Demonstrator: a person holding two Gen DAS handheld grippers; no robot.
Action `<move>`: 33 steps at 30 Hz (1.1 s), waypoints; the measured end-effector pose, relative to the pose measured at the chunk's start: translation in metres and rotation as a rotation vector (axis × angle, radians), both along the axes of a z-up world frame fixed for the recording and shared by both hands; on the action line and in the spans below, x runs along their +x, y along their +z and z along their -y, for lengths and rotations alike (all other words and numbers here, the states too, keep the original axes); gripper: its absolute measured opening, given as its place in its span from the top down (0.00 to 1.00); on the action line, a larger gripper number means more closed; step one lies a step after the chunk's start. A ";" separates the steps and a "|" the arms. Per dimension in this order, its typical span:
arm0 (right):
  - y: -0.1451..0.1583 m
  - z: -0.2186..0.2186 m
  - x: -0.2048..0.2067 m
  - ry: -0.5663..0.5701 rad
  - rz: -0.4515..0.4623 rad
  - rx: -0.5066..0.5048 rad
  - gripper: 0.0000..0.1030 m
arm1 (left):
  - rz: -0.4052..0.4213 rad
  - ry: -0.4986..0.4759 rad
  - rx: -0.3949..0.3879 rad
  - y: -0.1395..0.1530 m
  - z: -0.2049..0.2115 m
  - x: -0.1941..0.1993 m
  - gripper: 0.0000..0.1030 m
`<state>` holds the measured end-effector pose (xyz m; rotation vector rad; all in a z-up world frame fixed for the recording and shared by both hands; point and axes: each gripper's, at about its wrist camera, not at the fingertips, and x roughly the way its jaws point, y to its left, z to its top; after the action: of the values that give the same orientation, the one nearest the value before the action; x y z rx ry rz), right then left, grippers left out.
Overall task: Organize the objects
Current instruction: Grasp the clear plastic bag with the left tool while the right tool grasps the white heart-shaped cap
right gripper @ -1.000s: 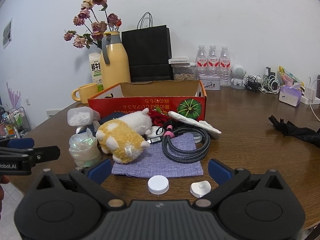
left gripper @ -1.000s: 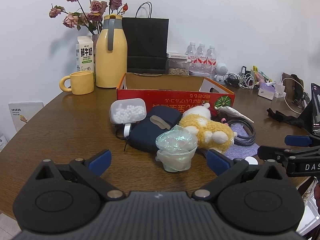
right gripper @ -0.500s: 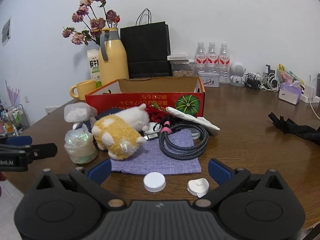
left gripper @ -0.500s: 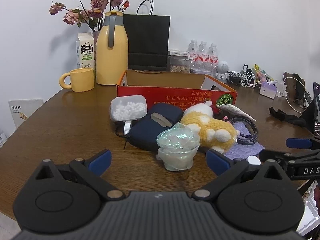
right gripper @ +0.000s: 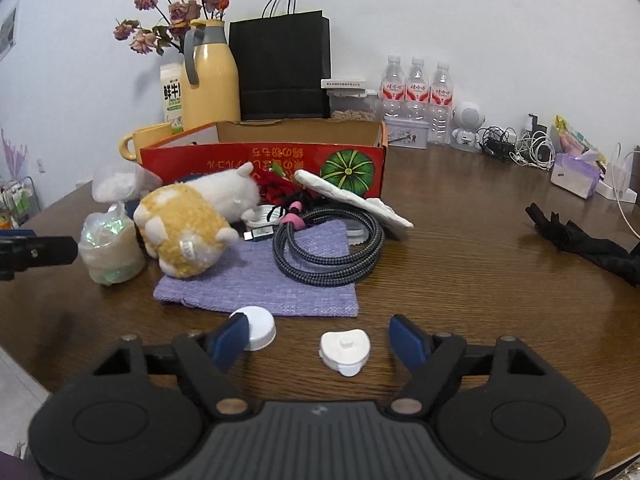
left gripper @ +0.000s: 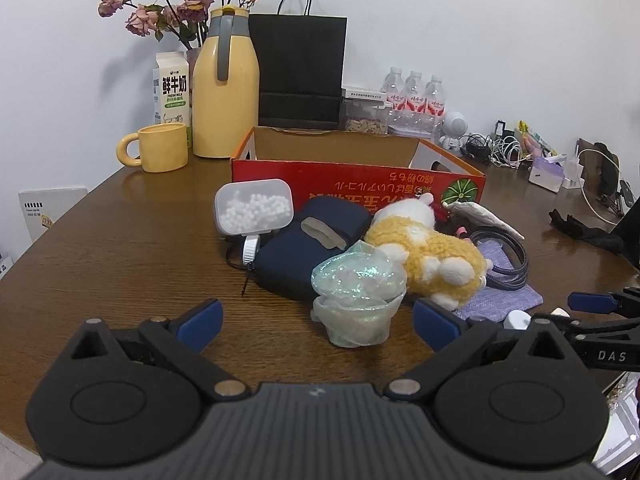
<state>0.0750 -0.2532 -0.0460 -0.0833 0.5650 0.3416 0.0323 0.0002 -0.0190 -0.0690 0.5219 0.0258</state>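
Note:
In the left wrist view my left gripper [left gripper: 318, 322] is open, with an iridescent crumpled cup [left gripper: 356, 300] standing between its blue fingertips, untouched. Behind the cup lie a navy pouch [left gripper: 304, 248], a clear box of white beads [left gripper: 252, 208] and a yellow-white plush toy [left gripper: 428, 252], all in front of a red cardboard box [left gripper: 360, 184]. In the right wrist view my right gripper [right gripper: 318, 340] is closing around a white heart-shaped piece [right gripper: 344, 350] without touching it. A round white cap [right gripper: 258, 326] sits against its left fingertip. A coiled cable [right gripper: 328, 248] rests on a purple cloth [right gripper: 264, 280].
A yellow jug [left gripper: 226, 92], mug [left gripper: 160, 152], milk carton [left gripper: 170, 88] and black paper bag [left gripper: 300, 72] stand behind the box. Water bottles [right gripper: 416, 92] and chargers line the back right. A black glove [right gripper: 580, 236] lies at the right. The table edge is close below both grippers.
The right gripper's fingers have drawn closer together and it has dropped a little towards the white heart-shaped piece. The left gripper has stayed almost where it was.

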 end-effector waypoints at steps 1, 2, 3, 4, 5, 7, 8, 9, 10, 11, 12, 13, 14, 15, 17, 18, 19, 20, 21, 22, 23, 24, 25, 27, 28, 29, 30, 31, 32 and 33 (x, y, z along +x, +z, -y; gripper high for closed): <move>0.000 0.002 0.000 0.001 0.001 0.005 0.39 | 0.000 -0.002 -0.001 0.000 0.001 0.001 0.00; 0.000 0.005 0.001 0.000 0.001 0.012 0.40 | 0.000 -0.004 -0.001 -0.001 0.001 0.002 0.00; -0.001 0.007 0.001 0.000 -0.001 0.022 0.40 | 0.000 -0.004 0.000 -0.001 0.002 0.003 0.00; -0.001 0.010 0.001 0.002 -0.003 0.031 0.40 | 0.000 -0.005 -0.001 -0.001 0.003 0.004 0.00; -0.002 0.012 0.001 0.005 -0.004 0.036 0.40 | -0.001 -0.004 -0.001 -0.001 0.003 0.006 0.00; -0.005 0.014 0.002 0.015 -0.014 0.027 0.46 | -0.004 0.000 -0.001 -0.002 0.004 0.008 0.00; -0.007 0.014 0.000 0.020 -0.004 0.013 0.52 | -0.006 0.002 0.000 -0.003 0.004 0.010 0.00; -0.008 0.013 -0.001 0.031 0.009 -0.001 0.58 | -0.008 0.004 0.000 -0.004 0.005 0.011 0.00; -0.008 0.013 -0.002 0.046 0.011 0.004 0.72 | -0.010 0.004 -0.001 -0.004 0.006 0.012 0.00; -0.007 0.013 -0.002 0.054 0.013 0.010 0.75 | -0.012 0.003 -0.001 -0.005 0.007 0.014 0.00; -0.007 0.012 -0.002 0.063 0.015 0.007 0.75 | -0.012 0.003 0.002 -0.005 0.008 0.015 0.00; -0.007 0.012 -0.002 0.073 0.017 0.006 0.76 | -0.011 0.003 0.004 -0.006 0.009 0.016 0.00; -0.007 0.012 -0.002 0.080 0.018 0.010 0.76 | -0.008 0.002 0.004 -0.006 0.010 0.017 0.00; -0.007 0.012 -0.001 0.084 0.019 0.012 0.76 | -0.005 0.000 0.002 -0.006 0.011 0.019 0.00; -0.006 0.012 -0.001 0.086 0.028 0.018 0.76 | 0.000 0.003 0.002 -0.008 0.013 0.023 0.00; -0.004 0.012 0.000 0.086 0.033 0.023 0.76 | 0.002 0.003 0.001 -0.008 0.013 0.025 0.00; -0.003 0.011 0.000 0.086 0.040 0.028 0.76 | 0.006 -0.003 -0.007 -0.009 0.014 0.027 0.00; -0.001 0.011 0.000 0.088 0.046 0.033 0.76 | 0.010 -0.010 -0.013 -0.009 0.015 0.028 0.00; 0.000 0.010 0.000 0.091 0.053 0.037 0.76 | 0.015 -0.018 -0.017 -0.010 0.015 0.030 0.00; 0.002 0.009 0.000 0.095 0.060 0.038 0.76 | 0.017 -0.022 -0.021 -0.011 0.016 0.031 0.09; 0.004 0.008 0.000 0.099 0.067 0.039 0.76 | 0.013 -0.025 -0.023 -0.012 0.016 0.032 0.27; 0.006 0.006 0.000 0.102 0.073 0.041 0.76 | 0.002 -0.026 -0.028 -0.013 0.016 0.033 0.38; 0.007 0.005 0.000 0.106 0.078 0.043 0.76 | -0.010 -0.030 -0.044 -0.014 0.014 0.033 0.53; 0.010 0.002 0.000 0.113 0.086 0.047 0.76 | -0.002 -0.032 -0.060 -0.014 0.011 0.030 0.57; 0.011 0.001 0.000 0.116 0.090 0.048 0.76 | 0.005 -0.031 -0.062 -0.013 0.010 0.027 0.57; 0.012 0.000 0.001 0.120 0.094 0.049 0.76 | 0.015 -0.033 -0.064 -0.011 0.009 0.025 0.57; 0.014 -0.002 0.001 0.124 0.098 0.049 0.76 | 0.023 -0.031 -0.067 -0.010 0.008 0.022 0.57; 0.015 -0.004 0.002 0.127 0.102 0.050 0.76 | 0.032 -0.029 -0.068 -0.007 0.006 0.020 0.57; 0.017 -0.006 0.003 0.131 0.108 0.050 0.76 | 0.040 -0.029 -0.068 -0.005 0.005 0.018 0.57; 0.019 -0.008 0.004 0.135 0.116 0.050 0.76 | 0.051 -0.028 -0.068 -0.002 0.003 0.017 0.57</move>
<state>0.0787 -0.2449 -0.0272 -0.0921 0.4369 0.4787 0.0493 -0.0030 -0.0206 -0.1285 0.4726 -0.0207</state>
